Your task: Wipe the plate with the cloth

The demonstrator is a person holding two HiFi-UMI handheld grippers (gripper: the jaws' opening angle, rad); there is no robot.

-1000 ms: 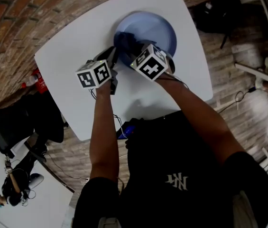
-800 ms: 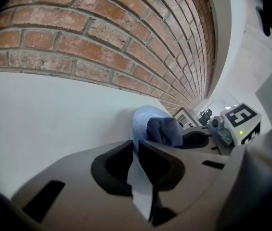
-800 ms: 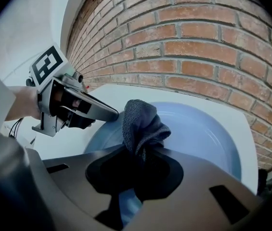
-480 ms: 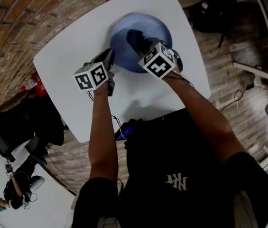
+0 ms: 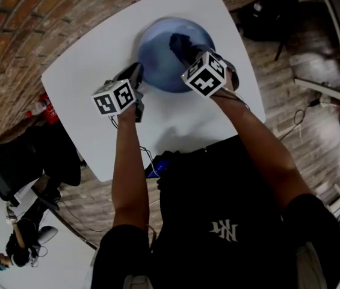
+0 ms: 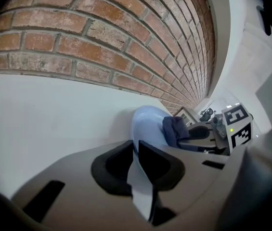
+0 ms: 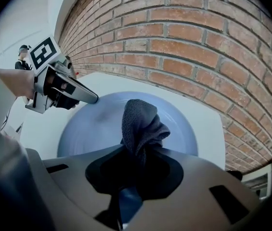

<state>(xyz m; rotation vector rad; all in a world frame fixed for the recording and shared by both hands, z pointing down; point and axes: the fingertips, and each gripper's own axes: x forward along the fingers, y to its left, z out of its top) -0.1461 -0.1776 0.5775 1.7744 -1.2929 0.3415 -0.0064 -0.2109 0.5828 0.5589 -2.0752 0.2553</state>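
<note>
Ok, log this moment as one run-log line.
step: wipe plate | left gripper: shut on blue plate rim | right gripper: shut on dark cloth, over plate | plate on white table

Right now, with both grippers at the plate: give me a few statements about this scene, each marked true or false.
1. The right gripper is shut on the cloth. True.
2. The cloth is white. False: it is dark.
3. The left gripper clamps the plate by its rim. True.
4. The plate lies on the floor. False: it lies on the white table.
</note>
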